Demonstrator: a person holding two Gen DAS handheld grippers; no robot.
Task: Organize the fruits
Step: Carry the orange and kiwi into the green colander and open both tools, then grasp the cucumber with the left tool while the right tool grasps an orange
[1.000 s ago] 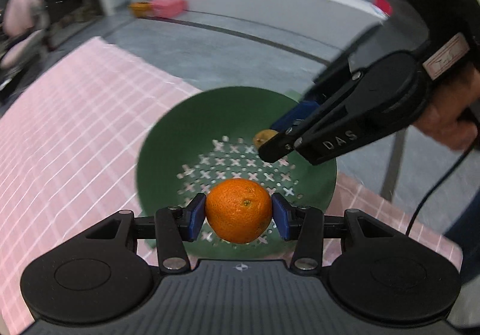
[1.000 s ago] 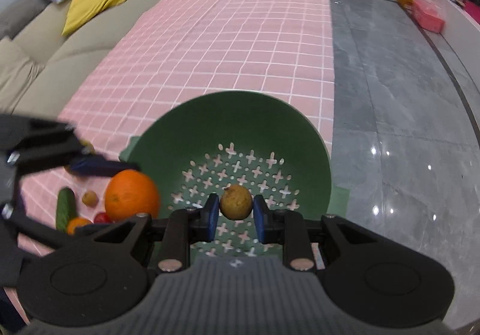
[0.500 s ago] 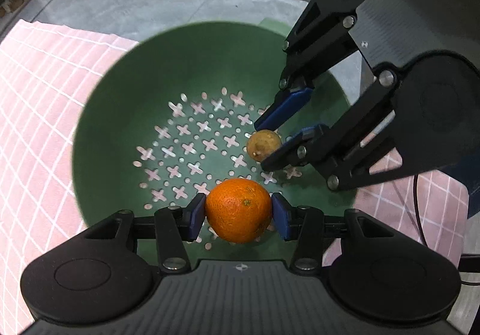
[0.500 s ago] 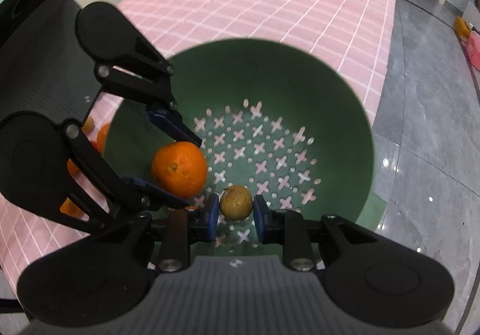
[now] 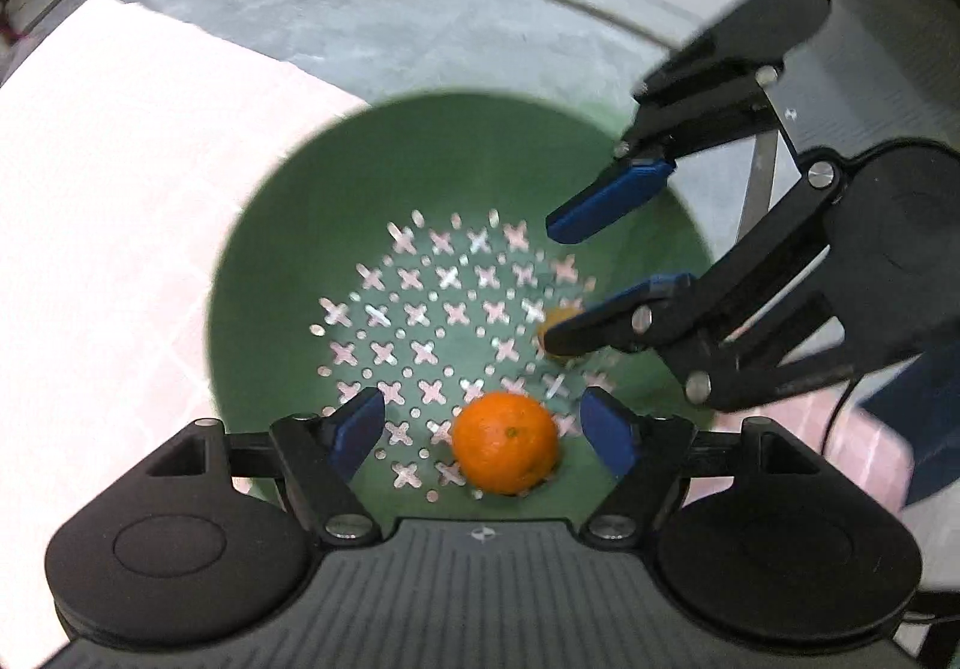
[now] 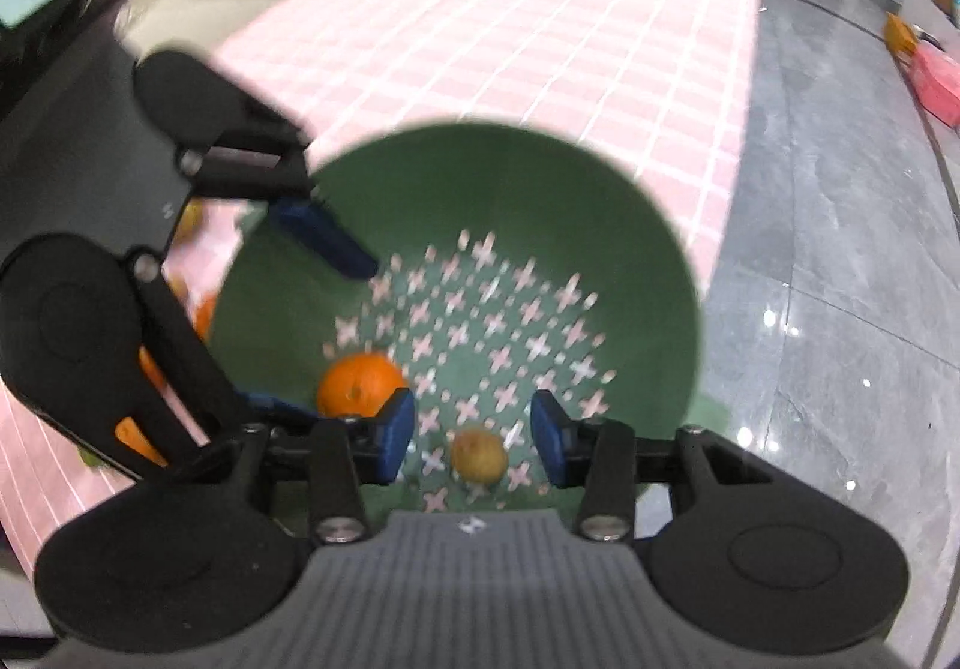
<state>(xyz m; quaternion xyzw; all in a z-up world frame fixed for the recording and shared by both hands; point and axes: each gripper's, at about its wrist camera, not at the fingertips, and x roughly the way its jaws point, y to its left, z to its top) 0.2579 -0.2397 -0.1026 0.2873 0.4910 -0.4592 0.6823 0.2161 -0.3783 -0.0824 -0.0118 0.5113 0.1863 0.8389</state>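
Left gripper [image 5: 483,426] hovering over green colander [image 5: 312,225], jaws standing wide, gripping nothing. Orange [image 5: 506,443] sitting on perforated colander floor between blue pads, touching neither. Right gripper [image 6: 472,436] also hanging over colander [image 6: 630,225], jaws spread wide; small yellow-brown fruit [image 6: 479,455] lying on colander floor between its pads, free of both. Orange [image 6: 360,384] resting just left of it. Colander sitting on pink checked cloth [image 6: 510,27] near edge by grey floor [image 6: 840,279]. Frames motion-blurred.
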